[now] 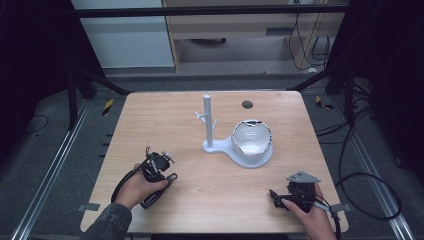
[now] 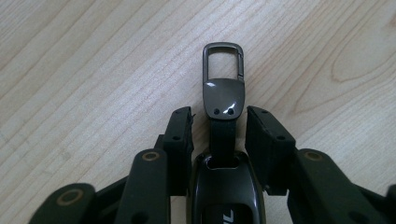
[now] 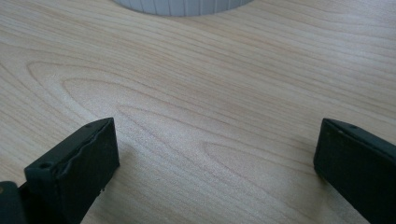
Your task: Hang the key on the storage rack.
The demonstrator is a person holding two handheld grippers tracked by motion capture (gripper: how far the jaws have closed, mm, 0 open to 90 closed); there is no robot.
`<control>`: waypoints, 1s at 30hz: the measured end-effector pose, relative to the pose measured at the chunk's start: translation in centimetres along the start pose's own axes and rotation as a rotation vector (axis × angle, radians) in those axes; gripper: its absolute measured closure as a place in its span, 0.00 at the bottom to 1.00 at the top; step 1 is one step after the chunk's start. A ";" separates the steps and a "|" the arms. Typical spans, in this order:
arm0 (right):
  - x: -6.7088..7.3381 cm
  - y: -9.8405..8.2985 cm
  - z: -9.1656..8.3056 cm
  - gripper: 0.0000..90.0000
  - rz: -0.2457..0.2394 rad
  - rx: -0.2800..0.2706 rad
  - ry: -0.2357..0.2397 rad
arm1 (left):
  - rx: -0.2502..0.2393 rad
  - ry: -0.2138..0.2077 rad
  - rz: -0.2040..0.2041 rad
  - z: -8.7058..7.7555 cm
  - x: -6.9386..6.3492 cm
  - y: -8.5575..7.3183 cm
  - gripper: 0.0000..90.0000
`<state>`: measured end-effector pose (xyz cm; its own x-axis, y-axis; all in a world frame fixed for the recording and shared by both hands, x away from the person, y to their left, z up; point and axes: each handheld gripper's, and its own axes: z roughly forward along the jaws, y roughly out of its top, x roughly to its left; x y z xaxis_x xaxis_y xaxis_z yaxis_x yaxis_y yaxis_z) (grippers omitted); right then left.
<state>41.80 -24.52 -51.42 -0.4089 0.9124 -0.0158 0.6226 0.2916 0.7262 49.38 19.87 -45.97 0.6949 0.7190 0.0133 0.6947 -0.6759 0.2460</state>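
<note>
A dark glossy key fob (image 2: pixel 226 191) lies flat on the wooden table (image 2: pixel 84 70), and a short strap joins it to a metal clasp (image 2: pixel 223 56). My left gripper (image 2: pixel 218 112) points down over it, one jaw on each side of the strap. A thin gap shows beside each pad (image 2: pixel 180 135), so nothing is gripped. In the high view, the left gripper (image 1: pixel 161 172) sits at the front left, with the fob (image 1: pixel 159 192) beneath the hand. My right gripper (image 1: pixel 275 197) rests at the front right. Its jaws (image 3: pixel 217 135) stand wide open over bare wood.
A white stand with an upright pegged post (image 1: pixel 207 122) sits mid-table, and a shiny bowl (image 1: pixel 251 137) rests on its round base. A small dark hole (image 1: pixel 247 104) marks the far side of the table. Cables trail over the floor at the right.
</note>
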 end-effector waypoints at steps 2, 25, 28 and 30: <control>0.0 0.0 0.0 0.00 0.003 0.000 0.000 | 0.000 -0.002 0.000 0.1 0.0 0.0 0.72; 0.0 0.0 0.0 0.00 0.000 0.000 0.000 | -0.065 0.011 -0.005 -0.3 0.2 -0.4 0.84; 0.0 0.0 0.0 0.00 0.000 0.000 0.000 | -0.106 0.016 -0.011 -0.6 0.2 -0.5 0.89; 0.0 0.0 0.0 0.00 0.000 0.000 0.000 | -0.121 0.021 -0.009 -0.8 0.2 -0.6 0.89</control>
<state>41.79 -24.52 -51.42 -0.4090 0.9124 -0.0155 0.6226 0.2914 0.7263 48.89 20.55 -45.35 0.6838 0.7290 0.0305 0.6726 -0.6460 0.3610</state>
